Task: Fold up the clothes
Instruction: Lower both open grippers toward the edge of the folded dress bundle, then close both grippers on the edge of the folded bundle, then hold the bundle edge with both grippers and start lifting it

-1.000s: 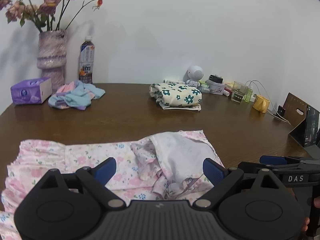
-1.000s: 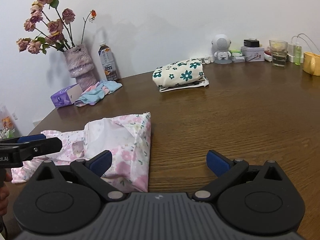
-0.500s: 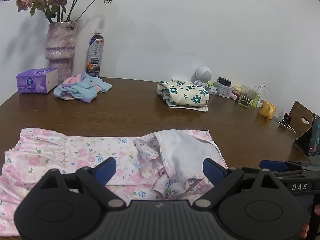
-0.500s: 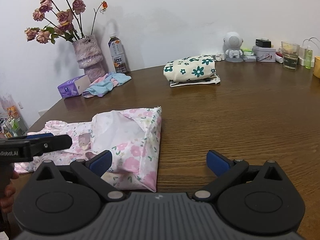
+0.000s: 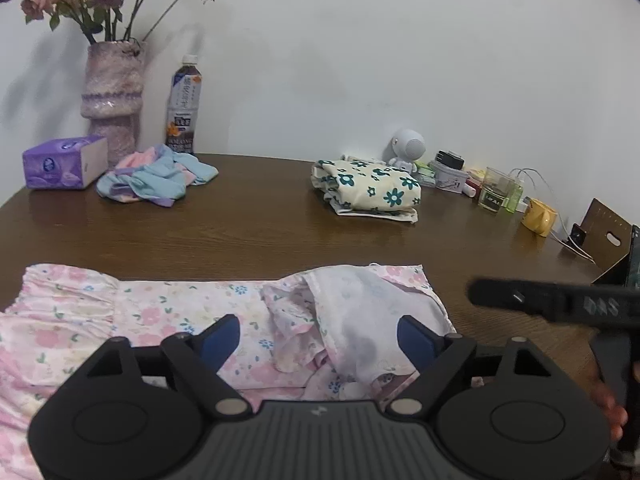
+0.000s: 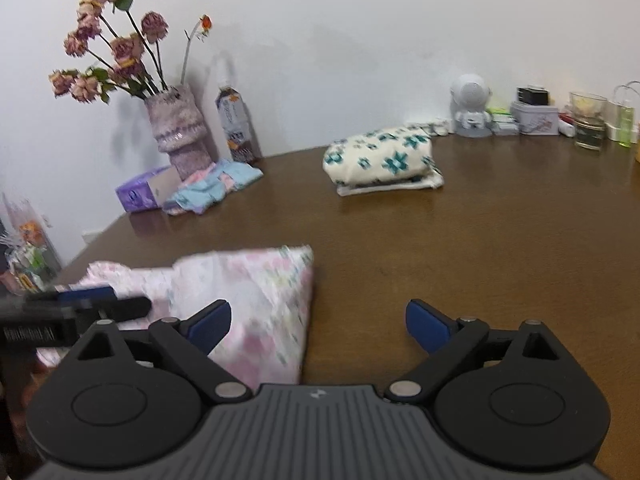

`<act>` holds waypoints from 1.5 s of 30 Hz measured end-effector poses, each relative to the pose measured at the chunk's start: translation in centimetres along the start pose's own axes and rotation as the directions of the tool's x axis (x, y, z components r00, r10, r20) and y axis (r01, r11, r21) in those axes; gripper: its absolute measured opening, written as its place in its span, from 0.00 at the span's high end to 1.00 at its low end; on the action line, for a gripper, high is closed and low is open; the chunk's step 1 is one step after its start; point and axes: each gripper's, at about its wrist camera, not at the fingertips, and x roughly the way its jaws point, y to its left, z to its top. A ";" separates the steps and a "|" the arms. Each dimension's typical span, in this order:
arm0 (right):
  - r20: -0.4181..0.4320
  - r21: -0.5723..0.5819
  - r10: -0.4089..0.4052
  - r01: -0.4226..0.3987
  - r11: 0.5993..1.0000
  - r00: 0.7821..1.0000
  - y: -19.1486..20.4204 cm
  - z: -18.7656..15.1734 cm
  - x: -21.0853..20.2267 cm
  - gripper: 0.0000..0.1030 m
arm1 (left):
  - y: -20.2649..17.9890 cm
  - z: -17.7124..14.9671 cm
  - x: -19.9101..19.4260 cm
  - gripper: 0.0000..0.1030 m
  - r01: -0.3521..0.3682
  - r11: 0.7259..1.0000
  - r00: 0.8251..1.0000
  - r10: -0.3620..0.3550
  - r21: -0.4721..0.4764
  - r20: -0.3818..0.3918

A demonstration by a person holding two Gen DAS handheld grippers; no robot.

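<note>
White wall behind, brown wooden table [image 5: 280, 232] in front, and the pink floral garment [image 5: 168, 304] lies spread along the near edge at 6 o'clock, its right end already turned back to show the pale lining. Both tools hang above it with nothing in them: the left gripper [image 5: 319, 338] has its jaws spread wide over the folded-over part, and the right gripper [image 6: 318, 322] is just as wide open, straddling the garment's right edge. Compared with a second ago, both cameras have drawn up and back and more cloth shows; the right view is smeared with motion. That reads as a fold just released, with the long left stretch waiting. At 12 o'clock, the folded cream garment [image 5: 370, 190] looks finished, while a crumpled pastel garment [image 5: 154, 180] waits at 10.
</note>
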 end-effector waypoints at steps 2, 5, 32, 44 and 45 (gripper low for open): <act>-0.001 -0.003 0.024 -0.024 1.000 1.000 0.4 0.9 0.9 0.12 | 0.0 0.1 0.5 0.24 0.011 1.000 1.000 -0.011 0.002 -0.007; -0.030 0.010 0.038 -0.037 0.999 0.999 0.8 1.8 2.9 0.22 | 0.0 0.1 1.5 0.36 0.021 1.000 0.999 -0.021 0.011 -0.035; -0.044 0.045 -0.011 0.013 0.999 0.999 1.5 1.2 6.4 0.82 | 1.4 -0.8 3.8 0.85 0.022 1.000 0.995 -0.022 0.002 -0.092; -0.051 0.053 -0.011 0.013 0.998 0.999 1.3 0.7 6.7 0.80 | 0.1 -0.2 2.2 0.76 0.085 0.994 0.996 -0.084 0.063 -0.016; -0.043 0.054 -0.011 0.014 0.998 0.999 1.2 0.7 6.0 0.80 | 0.0 -0.3 2.6 0.76 0.088 0.994 0.996 -0.086 0.070 -0.031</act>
